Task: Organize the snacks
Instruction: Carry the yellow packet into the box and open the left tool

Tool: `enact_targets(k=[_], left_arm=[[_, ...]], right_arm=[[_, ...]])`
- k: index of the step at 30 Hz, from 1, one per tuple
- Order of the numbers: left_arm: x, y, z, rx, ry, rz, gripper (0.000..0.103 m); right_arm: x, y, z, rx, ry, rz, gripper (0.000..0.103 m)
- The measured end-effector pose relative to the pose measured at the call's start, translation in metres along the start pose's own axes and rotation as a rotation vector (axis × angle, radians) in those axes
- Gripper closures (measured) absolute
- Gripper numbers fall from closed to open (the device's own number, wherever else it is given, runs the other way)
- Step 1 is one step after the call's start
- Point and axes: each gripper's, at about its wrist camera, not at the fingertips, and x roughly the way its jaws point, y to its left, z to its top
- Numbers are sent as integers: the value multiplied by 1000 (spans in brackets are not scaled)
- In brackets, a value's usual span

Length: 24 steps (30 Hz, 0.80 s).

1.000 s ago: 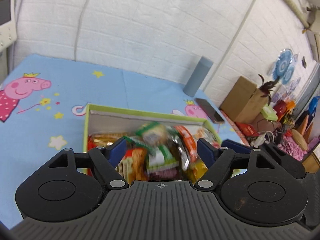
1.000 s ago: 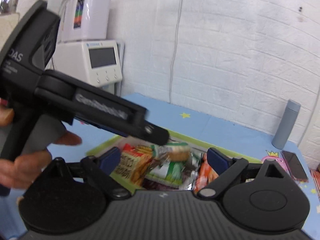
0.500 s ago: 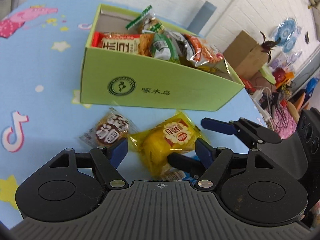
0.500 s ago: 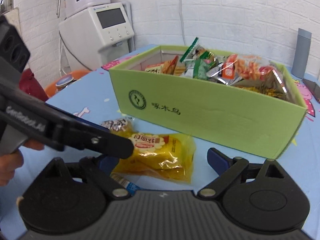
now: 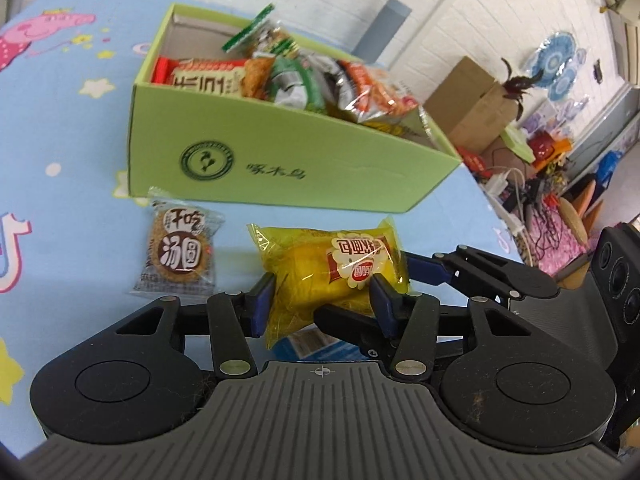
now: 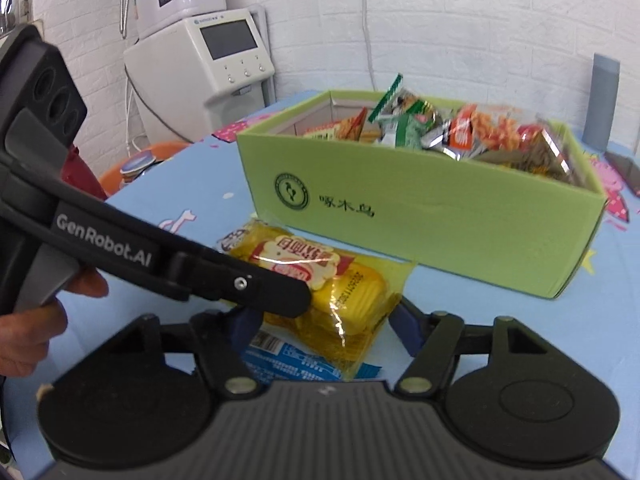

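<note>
A green cardboard box [image 5: 280, 168] [image 6: 440, 216] full of snack packets stands on the blue tablecloth. In front of it lie a yellow cake packet [image 5: 332, 276] [image 6: 332, 296], a round brown biscuit packet [image 5: 180, 252] and a blue packet [image 5: 308, 344] [image 6: 296, 364] under the yellow one. My left gripper [image 5: 320, 304] has its blue pads closed in on the near end of the yellow packet. My right gripper [image 6: 328, 324] is open with its fingers either side of the same packet; it also shows at the right of the left wrist view [image 5: 460, 276].
A grey cylinder [image 6: 600, 108] and a dark phone [image 6: 624, 168] sit beyond the box. A white machine [image 6: 200, 64] stands behind the table's left edge. A cardboard carton [image 5: 472, 108] and clutter lie past the right edge.
Both grippers came down from above the box to the packets in front of it. The left fingers have closed from wide open onto the yellow packet.
</note>
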Motion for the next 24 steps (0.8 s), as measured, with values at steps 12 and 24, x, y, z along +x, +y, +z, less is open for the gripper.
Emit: enact_targets(k=[12,24], left_arm=[[-31,-8,107,61,-183,50,65],[8,35,114,26,-233,160,36]], right_arm=[[6,-9,113,-89,-120,-26,29],[65,-40,125,-41,-57,-20,11]])
